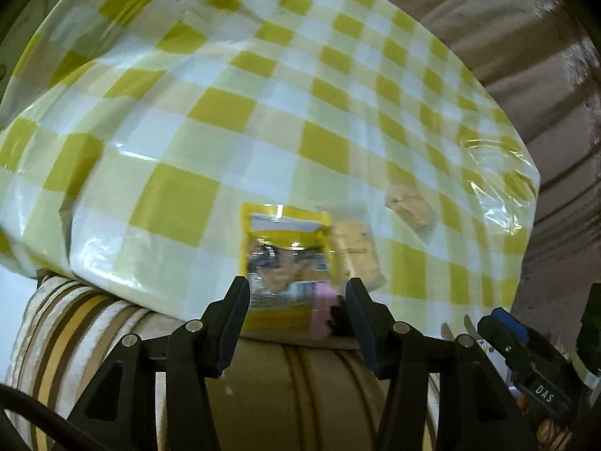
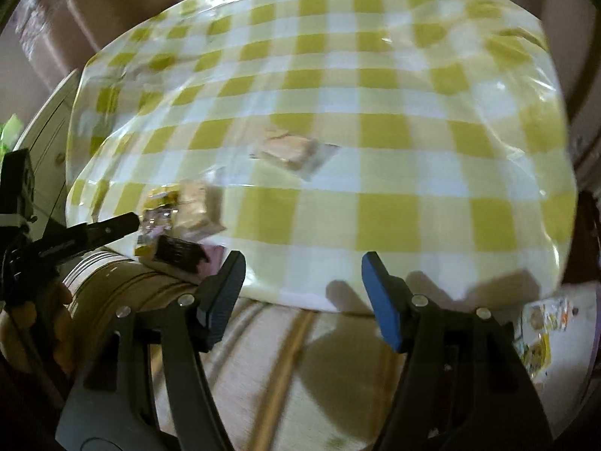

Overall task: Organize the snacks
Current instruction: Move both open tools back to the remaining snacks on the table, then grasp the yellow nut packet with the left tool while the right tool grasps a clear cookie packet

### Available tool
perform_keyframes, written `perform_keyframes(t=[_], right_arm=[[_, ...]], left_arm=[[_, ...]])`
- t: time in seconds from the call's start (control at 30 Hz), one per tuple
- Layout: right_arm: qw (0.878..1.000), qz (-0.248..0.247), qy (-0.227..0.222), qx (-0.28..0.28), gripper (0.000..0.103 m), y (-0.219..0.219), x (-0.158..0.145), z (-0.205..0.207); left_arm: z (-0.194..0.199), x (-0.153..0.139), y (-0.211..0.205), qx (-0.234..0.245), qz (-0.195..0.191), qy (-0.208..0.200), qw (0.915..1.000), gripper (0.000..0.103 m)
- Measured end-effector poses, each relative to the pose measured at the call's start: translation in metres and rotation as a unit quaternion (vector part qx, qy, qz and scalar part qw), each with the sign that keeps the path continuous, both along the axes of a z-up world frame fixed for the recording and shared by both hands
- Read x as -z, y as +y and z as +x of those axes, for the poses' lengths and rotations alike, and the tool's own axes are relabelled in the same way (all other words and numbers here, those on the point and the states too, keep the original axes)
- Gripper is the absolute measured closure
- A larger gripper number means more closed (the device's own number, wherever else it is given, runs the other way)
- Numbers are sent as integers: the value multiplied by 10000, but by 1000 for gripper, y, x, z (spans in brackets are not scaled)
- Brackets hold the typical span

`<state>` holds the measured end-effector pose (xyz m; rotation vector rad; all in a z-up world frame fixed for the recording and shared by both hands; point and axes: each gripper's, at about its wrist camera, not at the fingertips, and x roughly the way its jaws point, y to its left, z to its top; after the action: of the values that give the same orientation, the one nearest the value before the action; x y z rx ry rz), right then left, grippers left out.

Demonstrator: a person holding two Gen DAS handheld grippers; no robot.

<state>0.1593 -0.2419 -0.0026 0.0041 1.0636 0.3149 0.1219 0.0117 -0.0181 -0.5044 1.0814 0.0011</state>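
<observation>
1. Snack packets are clustered at the near edge of the checked tablecloth (image 1: pixel 263 120): a yellow packet (image 1: pixel 287 259), a pale wrapped biscuit (image 1: pixel 355 251) beside it, another wrapped biscuit (image 2: pixel 291 152) further in.
2. Left gripper (image 1: pixel 296 293) is seen spread wide, fingers flanking the yellow packet without closing on it.
3. Right gripper (image 2: pixel 302 282) is parted wide, nothing held, above a striped cushion (image 2: pixel 263 345).
4. More packets (image 2: pixel 541 334) lie low right, blurred.
</observation>
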Motion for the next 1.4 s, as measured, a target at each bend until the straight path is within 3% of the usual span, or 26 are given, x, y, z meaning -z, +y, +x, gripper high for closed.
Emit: perform_keyframes(t=[0.43, 1.0, 1.13, 1.23, 1.4], right_arm=[[9950, -299, 119, -942, 35, 100, 21, 31], [9905, -709, 462, -1086, 37, 130, 54, 55], [9903, -803, 426, -1048, 45, 131, 60, 61], [9907, -913, 292, -969, 63, 129, 59, 63], [9943, -674, 303, -773, 64, 112, 59, 67]], left_arm=[[-10, 11, 31, -584, -316, -2, 9978, 45], [-5, 17, 32, -554, -434, 14, 9975, 45], [-2, 18, 27, -479, -319, 58, 9983, 44], [1, 18, 22, -409, -210, 110, 9989, 44], [10, 19, 8, -214, 2, 210, 9996, 42]])
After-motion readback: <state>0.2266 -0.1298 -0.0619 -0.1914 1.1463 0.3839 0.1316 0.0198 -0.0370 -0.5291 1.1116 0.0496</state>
